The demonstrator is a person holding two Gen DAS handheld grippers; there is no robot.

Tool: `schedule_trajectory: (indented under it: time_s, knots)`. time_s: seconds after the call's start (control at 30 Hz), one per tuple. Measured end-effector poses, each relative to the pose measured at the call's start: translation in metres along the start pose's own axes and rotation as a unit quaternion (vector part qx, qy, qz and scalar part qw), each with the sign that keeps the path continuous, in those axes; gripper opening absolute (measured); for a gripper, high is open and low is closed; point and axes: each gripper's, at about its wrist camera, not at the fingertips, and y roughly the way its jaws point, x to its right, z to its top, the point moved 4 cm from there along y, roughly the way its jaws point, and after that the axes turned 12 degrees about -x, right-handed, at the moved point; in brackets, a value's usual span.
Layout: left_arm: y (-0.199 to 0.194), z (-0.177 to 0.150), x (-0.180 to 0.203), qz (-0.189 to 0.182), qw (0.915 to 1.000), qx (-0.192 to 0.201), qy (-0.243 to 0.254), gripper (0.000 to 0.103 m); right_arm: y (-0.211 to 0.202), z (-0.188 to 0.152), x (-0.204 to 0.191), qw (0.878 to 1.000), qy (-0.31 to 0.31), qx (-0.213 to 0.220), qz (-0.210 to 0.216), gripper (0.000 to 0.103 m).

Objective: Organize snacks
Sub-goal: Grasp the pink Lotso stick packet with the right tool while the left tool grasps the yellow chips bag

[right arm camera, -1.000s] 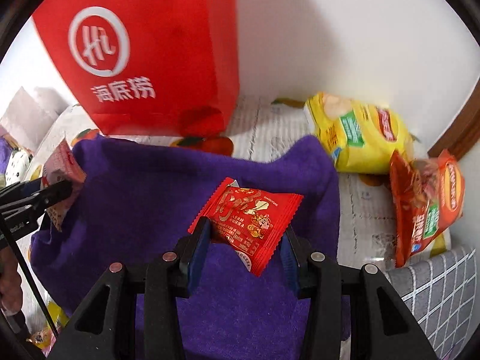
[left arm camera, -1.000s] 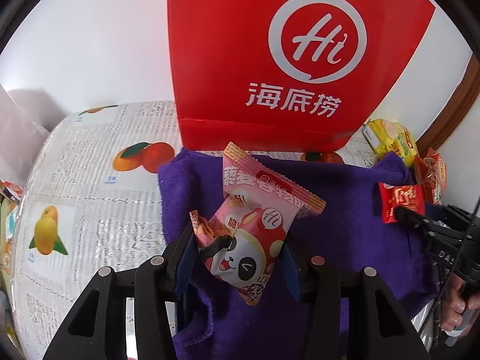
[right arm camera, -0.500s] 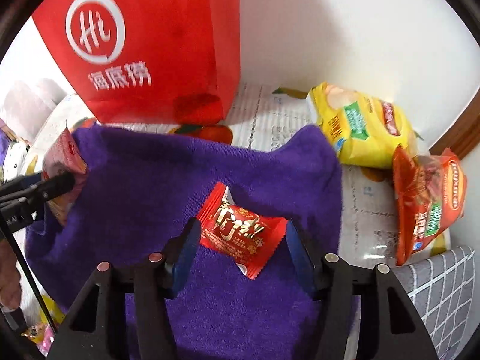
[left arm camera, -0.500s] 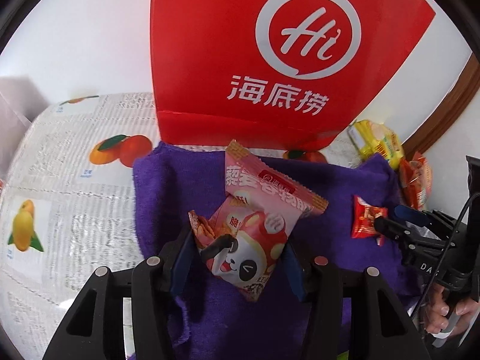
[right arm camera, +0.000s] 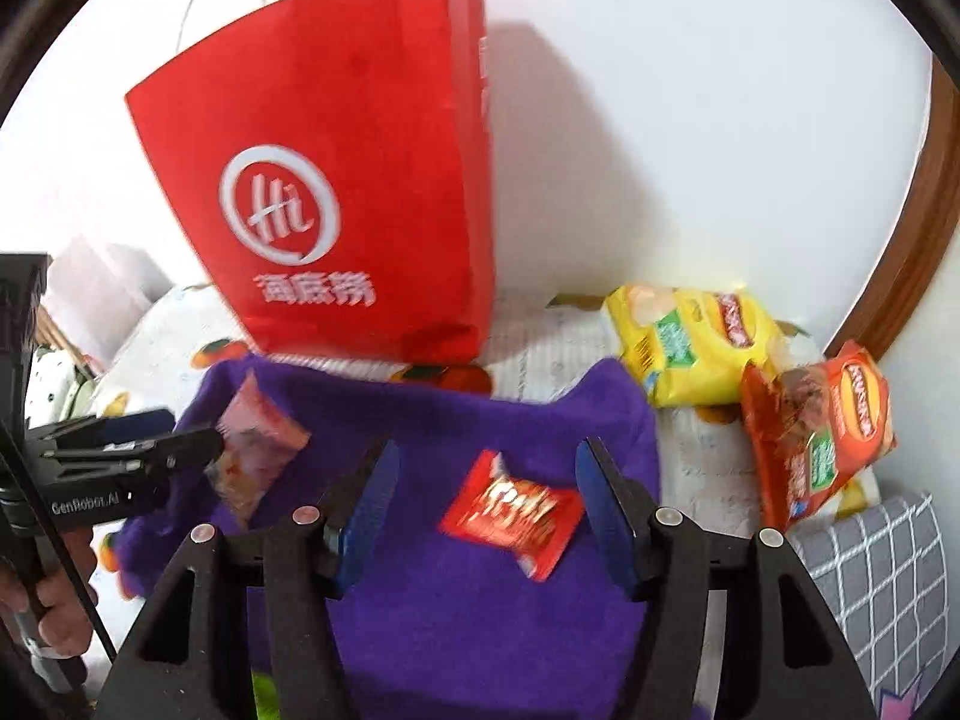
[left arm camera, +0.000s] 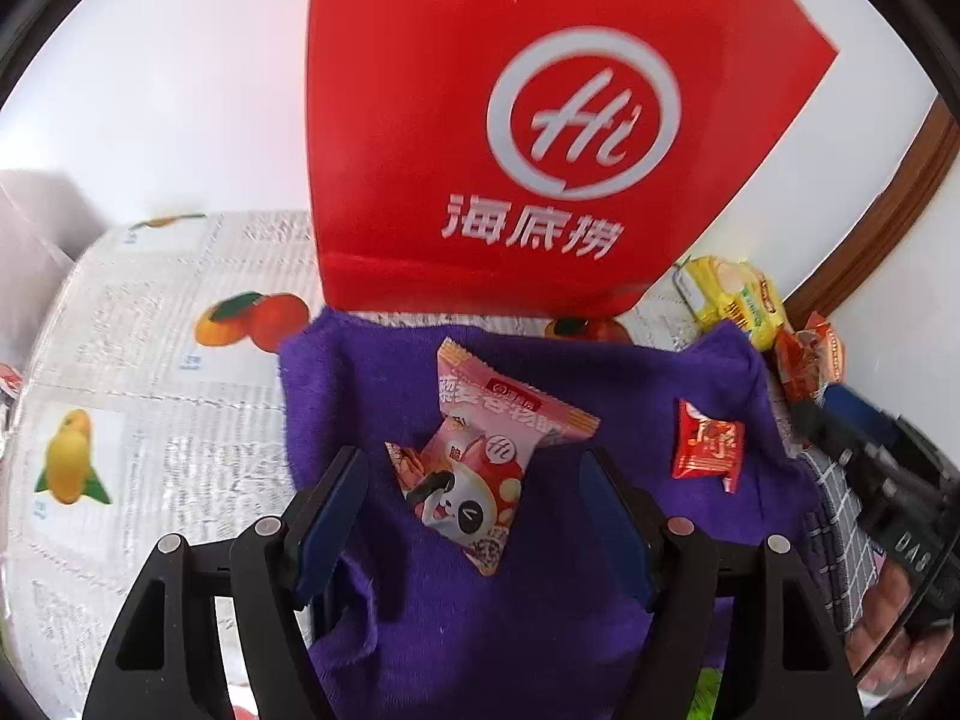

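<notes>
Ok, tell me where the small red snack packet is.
The small red snack packet lies on the purple towel, between the open right gripper fingers.

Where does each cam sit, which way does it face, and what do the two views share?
Left wrist: on the left tongs, looking forward and down at the pink panda packet lying between opening jaws; right tongs and a hand at the right edge.
Right wrist: on the right tongs, above the small red packet, jaws apart; left tongs at left.
Shared: purple towel, red bag, both packets.

Fruit-print tablecloth (left arm camera: 150, 372) carries purple towel (left arm camera: 480, 630), red bag (left arm camera: 480, 120) (upright), snack packs (right arm camera: 696, 348).
</notes>
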Motion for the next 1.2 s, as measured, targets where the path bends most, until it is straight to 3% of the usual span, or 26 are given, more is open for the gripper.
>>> schedule_trajectory:
  time_s: [0.2,0.43,0.6,0.73,0.87,0.97,1.03,1.2]
  knots:
    - [-0.037,-0.023,-0.002,0.008,0.9997,0.023,-0.002,0.071,-0.025,-0.043,-0.022,1.000,-0.021,-0.014,0.010,0.061]
    - [-0.058,-0.078,-0.004,-0.001,0.9999,0.010,-0.003,0.071,-0.041,-0.133,-0.022,0.998,-0.006,-0.055,0.008,0.063]
    - [-0.068,-0.111,-0.010,-0.014,0.9999,0.003,-0.005,0.071,-0.052,-0.186,-0.020,0.998,0.020,-0.057,0.025,0.063]
    - [-0.077,-0.136,-0.011,-0.011,0.9999,0.002,0.000,0.071,-0.053,-0.213,-0.027,0.998,0.012,-0.064,0.002,0.052]
    - [-0.083,-0.156,-0.014,-0.012,0.9999,-0.001,-0.001,0.071,-0.050,-0.230,-0.038,0.997,-0.007,-0.075,-0.028,0.048]
    - [-0.086,-0.168,-0.014,-0.011,0.9999,-0.003,-0.001,0.071,-0.042,-0.240,-0.042,0.995,-0.013,-0.092,-0.048,0.018]
    - [-0.088,-0.178,-0.014,-0.008,0.9999,-0.006,0.003,0.071,-0.045,-0.249,-0.045,0.995,-0.013,-0.091,-0.034,0.014]
    - [-0.095,-0.197,-0.017,-0.003,1.0000,-0.005,0.004,0.071,-0.070,-0.273,-0.042,0.997,-0.005,-0.072,-0.028,0.014]
